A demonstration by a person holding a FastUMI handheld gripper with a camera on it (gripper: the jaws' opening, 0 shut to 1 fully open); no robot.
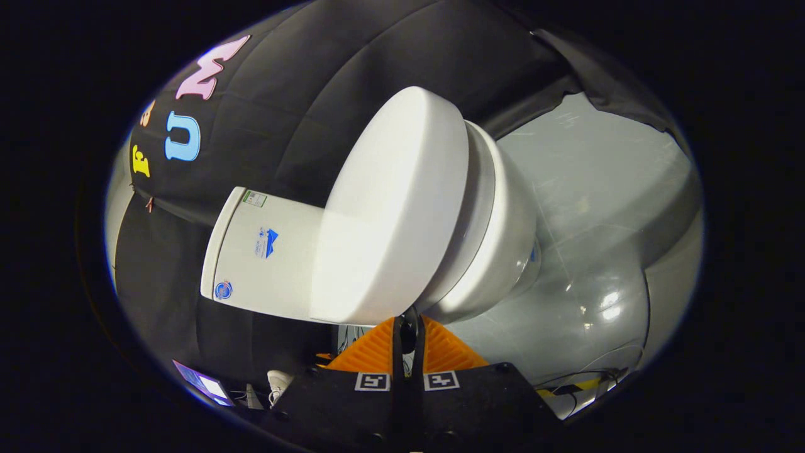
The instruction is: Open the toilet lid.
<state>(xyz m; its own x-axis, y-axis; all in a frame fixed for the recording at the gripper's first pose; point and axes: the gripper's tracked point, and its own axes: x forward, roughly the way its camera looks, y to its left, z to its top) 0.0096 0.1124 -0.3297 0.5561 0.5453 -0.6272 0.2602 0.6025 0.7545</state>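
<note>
Jaws: my orange ribbed fingers (440,352) are pressed together, gripping nothing.
Lid: the smooth white plastic toilet lid (393,207) lies closed on the white ceramic bowl (497,251), just ahead of my fingertips.
Tank: white cistern (264,251) beyond the lid.
Floor: glossy grey floor (597,207).

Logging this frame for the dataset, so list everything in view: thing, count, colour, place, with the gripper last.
toilet lid: one, white, down over the seat, just ahead of the fingertips.
toilet bowl: one, white, under the lid, standing on the floor.
cistern: one, white with small stickers, behind the lid against the booth wall.
floor: one, glossy grey, beyond the bowl.
cables: a few, dark and yellow, on the floor beside the gripper.
lit screen: one, bluish, low beside the gripper, below the cistern.
gripper: one, black body with orange fingers, shut with only a thin gap, tips near the lid's edge; contact unclear.
</note>
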